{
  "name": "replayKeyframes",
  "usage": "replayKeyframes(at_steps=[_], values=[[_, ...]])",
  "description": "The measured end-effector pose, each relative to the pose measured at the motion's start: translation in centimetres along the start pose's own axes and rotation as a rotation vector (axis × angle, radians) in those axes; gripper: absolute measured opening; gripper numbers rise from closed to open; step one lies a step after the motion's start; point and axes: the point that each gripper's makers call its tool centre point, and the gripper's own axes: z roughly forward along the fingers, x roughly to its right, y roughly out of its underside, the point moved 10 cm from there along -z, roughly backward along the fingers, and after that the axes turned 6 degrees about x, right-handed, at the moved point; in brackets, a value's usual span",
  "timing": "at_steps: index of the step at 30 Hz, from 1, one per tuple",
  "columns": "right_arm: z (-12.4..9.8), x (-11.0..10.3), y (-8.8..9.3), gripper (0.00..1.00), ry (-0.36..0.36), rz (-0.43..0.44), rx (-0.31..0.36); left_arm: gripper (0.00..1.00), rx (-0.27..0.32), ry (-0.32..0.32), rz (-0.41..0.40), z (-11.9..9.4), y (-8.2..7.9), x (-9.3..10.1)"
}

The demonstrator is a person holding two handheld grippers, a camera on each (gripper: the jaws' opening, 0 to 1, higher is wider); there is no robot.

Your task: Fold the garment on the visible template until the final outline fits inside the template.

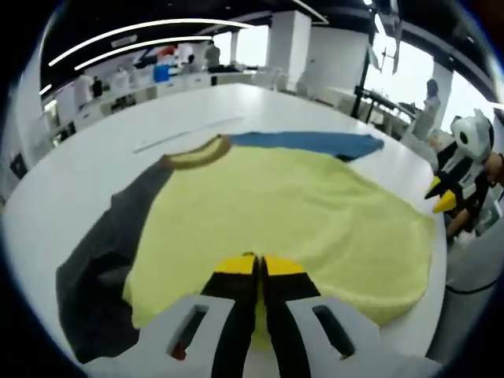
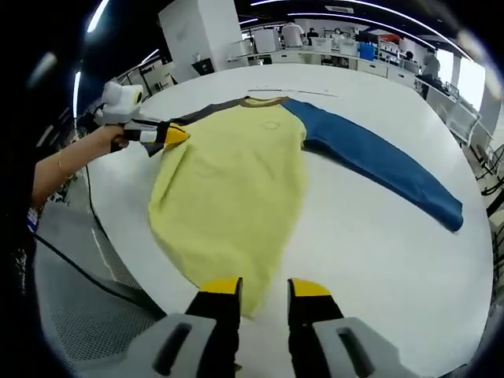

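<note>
A yellow long-sleeved garment (image 1: 291, 205) (image 2: 236, 181) lies flat on the white table (image 1: 71, 181) (image 2: 370, 260), with its brown collar (image 1: 197, 154) (image 2: 264, 100) at the far end. Its blue sleeve (image 1: 307, 143) (image 2: 378, 161) stretches out straight. The grey sleeve (image 1: 102, 260) (image 2: 201, 112) is bunched at the other side. My left gripper (image 1: 258, 264) (image 2: 179, 135) is shut at the garment's grey-sleeve edge; whether cloth is pinched I cannot tell. My right gripper (image 2: 264, 287) (image 1: 439, 195) stands open at the hem, the yellow cloth just ahead of its tips.
A thin pale strip (image 1: 189, 131) (image 2: 291, 92) lies on the table beyond the collar. The table's rounded edge drops to grey floor (image 2: 79, 315), where a black cable runs. Desks and people (image 1: 429, 106) stand far behind.
</note>
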Motion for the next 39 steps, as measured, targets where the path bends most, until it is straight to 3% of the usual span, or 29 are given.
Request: replayKeyframes(at_steps=[9, 14, 18, 23, 27, 39], values=[[-0.2, -0.2, 0.2, 0.21, 0.008, 0.016, 0.003, 0.02, -0.017, -0.016, 0.038, 0.7, 0.9, -0.6], [0.1, 0.2, 0.4, 0.22, 0.008, 0.022, -0.003, 0.17, 0.029, -0.022, 0.057, -0.3, 0.1, -0.7], [0.1, -0.6, 0.2, 0.23, 0.000, 0.020, -0.003, 0.24, 0.068, 0.000, 0.061, -1.9, -0.5, -0.3], [0.3, -0.7, 0.2, 0.23, -0.008, 0.013, -0.002, 0.24, 0.055, 0.016, 0.089, -3.8, 0.2, -0.7], [0.5, -0.9, 0.1, 0.24, -0.013, 0.007, -0.008, 0.22, 0.011, -0.001, 0.096, -4.6, 1.4, -1.1], [1.5, -0.4, 0.8, 0.22, 0.013, 0.027, -0.046, 0.12, -0.060, -0.033, 0.042, -3.7, 3.7, -1.9]])
